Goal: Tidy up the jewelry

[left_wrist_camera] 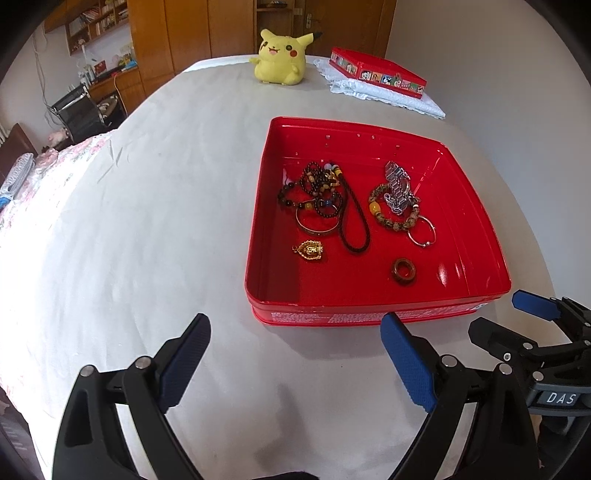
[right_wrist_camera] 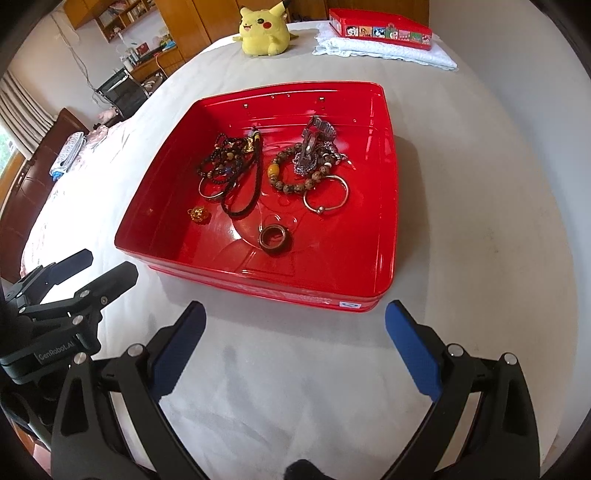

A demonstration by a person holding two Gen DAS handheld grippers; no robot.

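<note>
A red tray sits on the white bed and holds jewelry. Inside are a tangle of dark bead bracelets and cord, a gold pendant, a brown ring, a speckled bead bracelet, a silver watch and a silver bangle. My left gripper is open and empty, just in front of the tray's near left corner. My right gripper is open and empty, in front of the tray's near edge.
A yellow Pikachu plush sits at the bed's far end. A red lid lies on a folded white cloth at far right. A desk, chair and wooden cabinets stand beyond the bed at left.
</note>
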